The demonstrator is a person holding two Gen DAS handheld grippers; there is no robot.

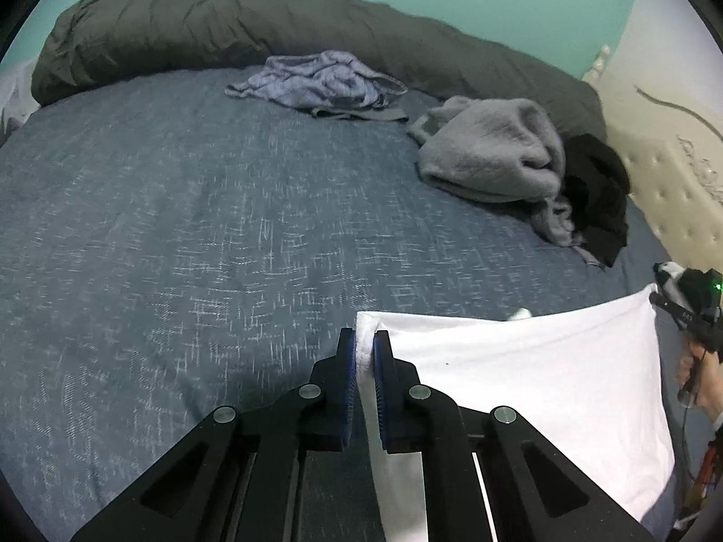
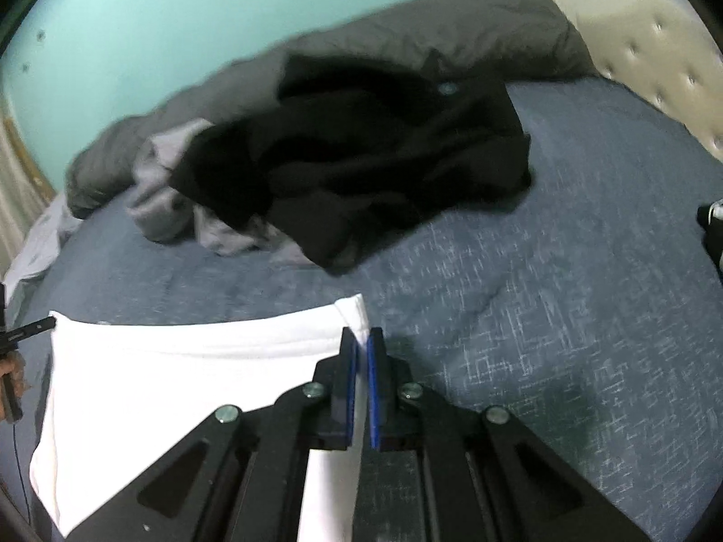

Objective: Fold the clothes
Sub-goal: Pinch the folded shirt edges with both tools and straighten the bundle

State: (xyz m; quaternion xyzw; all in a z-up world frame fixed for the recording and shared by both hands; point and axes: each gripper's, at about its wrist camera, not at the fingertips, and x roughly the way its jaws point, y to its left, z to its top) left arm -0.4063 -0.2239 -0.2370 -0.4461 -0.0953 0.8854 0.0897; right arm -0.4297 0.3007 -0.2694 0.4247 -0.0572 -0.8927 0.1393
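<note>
Left gripper (image 1: 365, 352) and right gripper (image 2: 362, 352), each clamped on an upper corner of the white garment (image 1: 519, 384), which is stretched between them and hangs at the near edge of the bed (image 1: 203, 226). Toward the far edge lie a crumpled bluish garment (image 1: 323, 83), a grey sweater (image 1: 490, 151) and a black garment (image 2: 361, 158), all unfolded. No folded pile is visible; the heaped pieces remain to be folded.

— Can you read any writing, label or number on what lies before you?
— No. You have nothing legible in either view; no brand, no sign, no digits.
</note>
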